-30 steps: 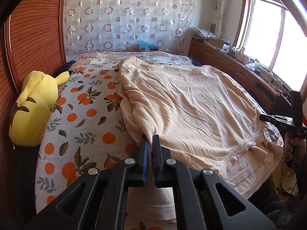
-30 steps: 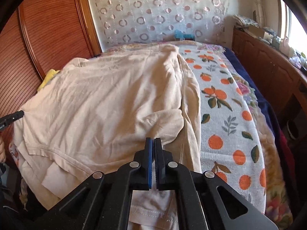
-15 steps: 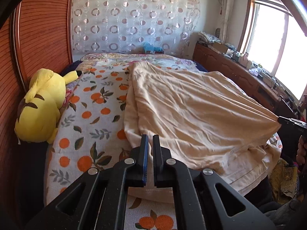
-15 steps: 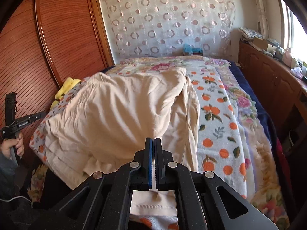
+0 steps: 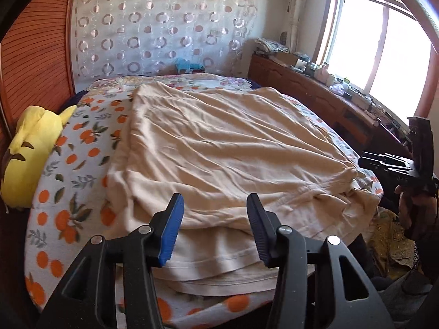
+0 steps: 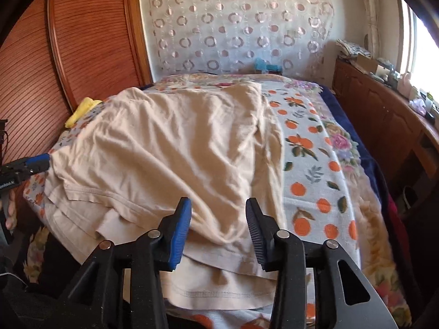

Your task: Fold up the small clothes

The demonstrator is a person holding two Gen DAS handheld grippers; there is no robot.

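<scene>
Your bed [image 5: 68,170] fills both views, its orange-print cover [image 6: 315,181] bare along the left edge in the left wrist view and along the right edge in the right wrist view. A wooden slatted panel [image 6: 90,41] stands on the left side and a circle-patterned curtain [image 5: 164,27] hangs behind the head of the bed. A wooden cabinet [image 5: 323,101] runs beneath the window [image 5: 384,46], with small clutter on top that is too small to identify.

The beige garment [image 5: 225,159] lies spread over the middle of the bed, folded over on itself so that a lower layer and its stitched hem [image 6: 219,293] show beneath the upper layer at the near edge. The fabric is creased across the top.

A yellow plush toy [image 5: 30,150] rests on the bed against the slatted panel, well apart from the garment.

Your left gripper [image 5: 215,227] is held with its jaws wide apart, gripping nothing, just above the near hem. Your right gripper [image 6: 218,231] is likewise spread wide and holds nothing, poised over the near folded edge. The right wrist view shows the left gripper's blue-padded tip beside the garment's left corner; whether it touches cannot be determined
</scene>
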